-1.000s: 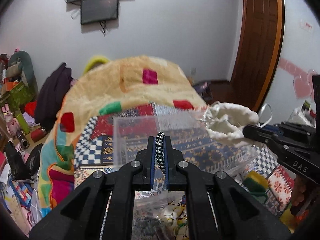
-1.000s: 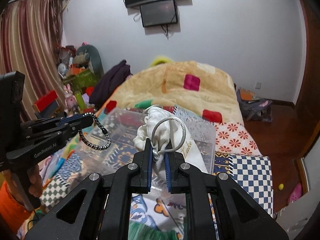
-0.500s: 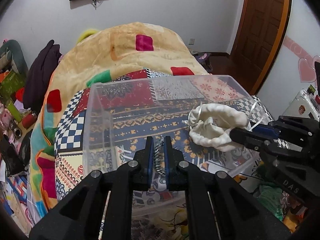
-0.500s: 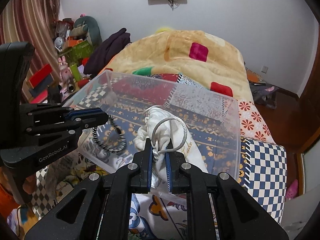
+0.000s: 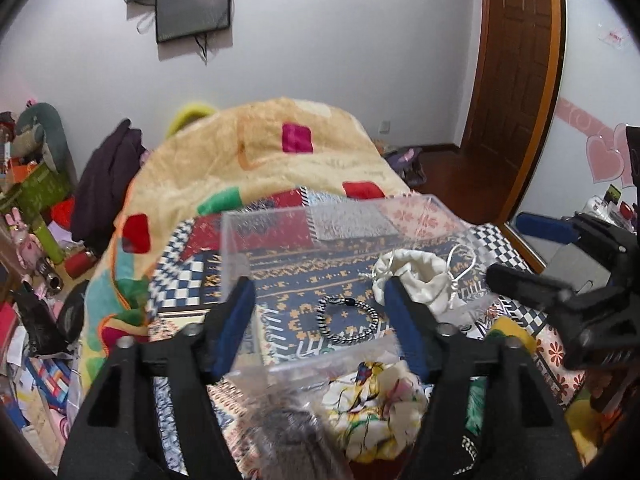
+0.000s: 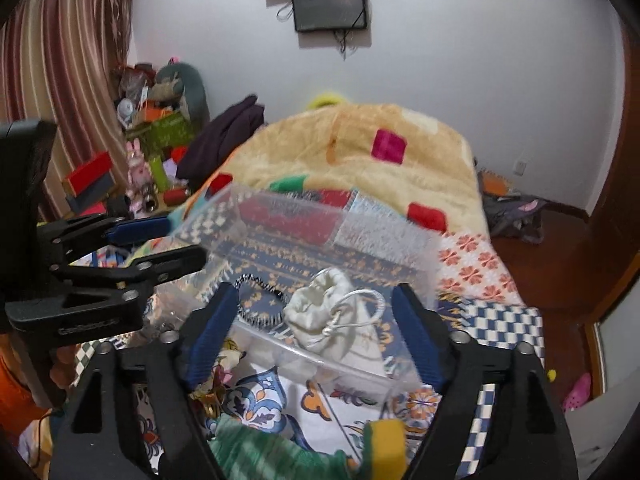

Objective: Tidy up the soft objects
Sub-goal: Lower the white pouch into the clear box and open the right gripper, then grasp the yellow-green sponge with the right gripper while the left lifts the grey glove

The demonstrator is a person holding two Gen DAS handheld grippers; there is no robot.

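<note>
Pouch (image 5: 416, 280) and bracelet (image 5: 347, 320) in clear bin (image 5: 304, 216), both grippers' jaws spread wide above.

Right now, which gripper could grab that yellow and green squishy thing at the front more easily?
Probably the right gripper. It is open, and the yellow and green soft thing lies just below its fingers in its own view. The left gripper, also open, faces the bracelet in the clear box.
</note>
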